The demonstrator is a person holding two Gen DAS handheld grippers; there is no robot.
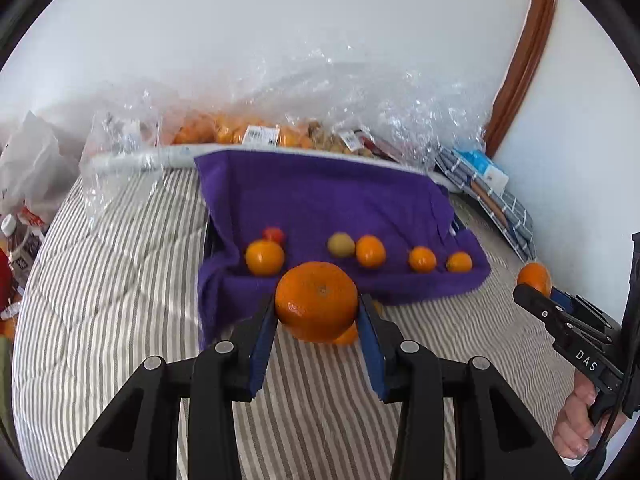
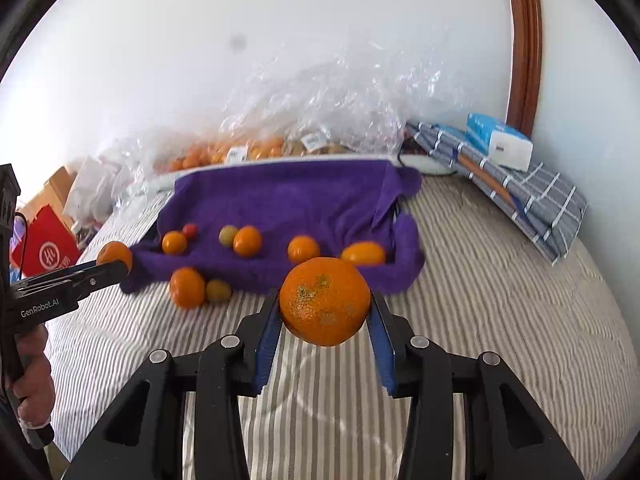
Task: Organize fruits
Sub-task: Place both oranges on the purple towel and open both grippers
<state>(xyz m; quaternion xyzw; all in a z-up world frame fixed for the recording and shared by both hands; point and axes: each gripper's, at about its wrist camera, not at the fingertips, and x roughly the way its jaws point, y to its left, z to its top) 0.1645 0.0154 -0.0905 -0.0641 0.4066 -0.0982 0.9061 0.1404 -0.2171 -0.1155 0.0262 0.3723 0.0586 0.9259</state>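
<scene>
Both hands are busy here: the left gripper (image 1: 317, 312) is clamped on a big orange (image 1: 316, 300) and the right gripper (image 2: 325, 312) is clamped on a scuffed orange (image 2: 325, 301), both held up over the striped bed (image 2: 500, 280). More small fruit sits on the purple towel (image 2: 288, 200) just behind

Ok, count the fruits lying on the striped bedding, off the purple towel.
2: a loose orange and a small yellow-green fruit touching its right side, both just in front of the purple towel. The held orange could hide more.
</scene>
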